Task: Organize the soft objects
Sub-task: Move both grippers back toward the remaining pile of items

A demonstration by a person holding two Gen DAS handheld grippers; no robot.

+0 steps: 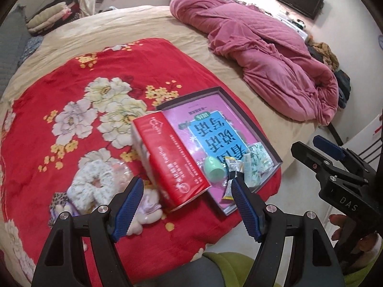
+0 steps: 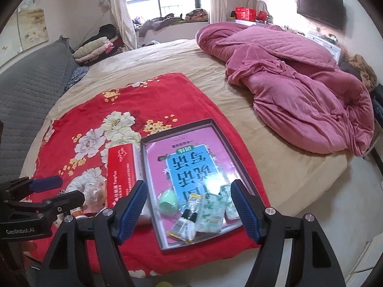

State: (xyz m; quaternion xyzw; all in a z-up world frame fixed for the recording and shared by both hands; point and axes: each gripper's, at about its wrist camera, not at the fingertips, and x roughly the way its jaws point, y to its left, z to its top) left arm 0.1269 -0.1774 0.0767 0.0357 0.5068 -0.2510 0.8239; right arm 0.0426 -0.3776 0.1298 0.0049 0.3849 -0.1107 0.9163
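A shallow grey tray (image 1: pixel 255 124) (image 2: pixel 239 143) with a pink and blue book cover inside lies on a red floral blanket (image 1: pixel 71 91) (image 2: pixel 167 95). In its near end are a green egg-shaped sponge (image 1: pixel 213 168) (image 2: pixel 169 201), a small tube (image 2: pixel 185 221) and pale green packets (image 1: pixel 257 165) (image 2: pixel 213 209). A red and white box (image 1: pixel 172 160) (image 2: pixel 121 174) lies left of the tray. A white floral scrunchie (image 1: pixel 89 189) and other soft items (image 1: pixel 146 206) lie left of the box. My left gripper (image 1: pixel 186 193) is open above the box's near end. My right gripper (image 2: pixel 189 198) is open above the tray's near end.
A crumpled pink quilt (image 1: pixel 270 55) (image 2: pixel 299 83) lies on the beige bed at the right. Folded clothes (image 2: pixel 95 47) are stacked at the far left by a grey padded headboard (image 2: pixel 31 88). A dark TV (image 2: pixel 320 7) hangs on the right wall.
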